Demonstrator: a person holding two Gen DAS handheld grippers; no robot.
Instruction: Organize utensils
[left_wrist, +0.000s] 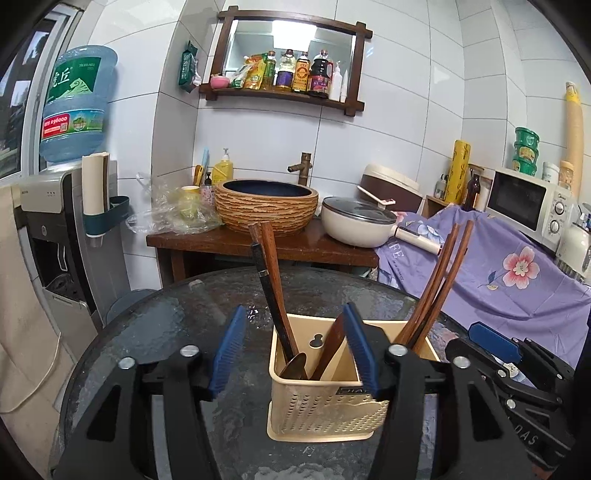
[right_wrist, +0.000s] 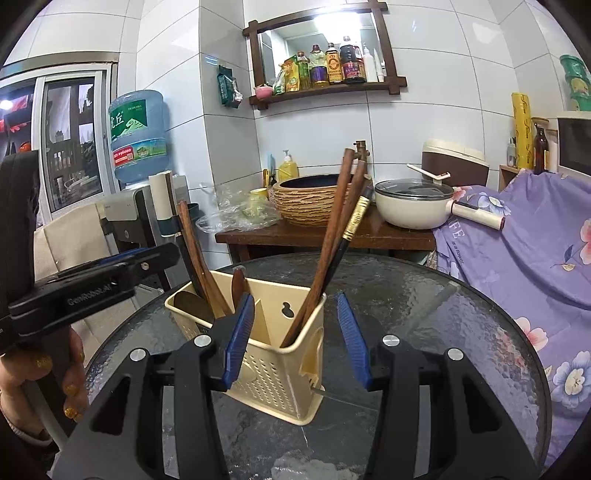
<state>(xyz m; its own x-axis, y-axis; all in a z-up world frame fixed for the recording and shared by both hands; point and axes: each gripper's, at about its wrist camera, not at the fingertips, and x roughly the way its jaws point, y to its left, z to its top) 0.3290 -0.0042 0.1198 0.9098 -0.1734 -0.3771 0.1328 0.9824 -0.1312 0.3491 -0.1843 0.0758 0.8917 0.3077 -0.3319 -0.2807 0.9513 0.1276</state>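
With jaws spread and empty on both your left gripper (left_wrist: 295, 354) and right gripper (right_wrist: 299, 341), a careless nudge could tip the holder (left_wrist: 325, 402), because the chopsticks (left_wrist: 439, 284) lean outward over its rim.

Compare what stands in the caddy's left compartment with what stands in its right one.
Left compartment holds broad spoons, bowls down, handles leaning left; right compartment holds thin chopsticks, leaning right. The spoons stand apart; the chopsticks bunch together. Both sets rest inside the beige caddy.

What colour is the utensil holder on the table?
Cream-beige utensil holder with perforated walls; clearest in the left wrist view.
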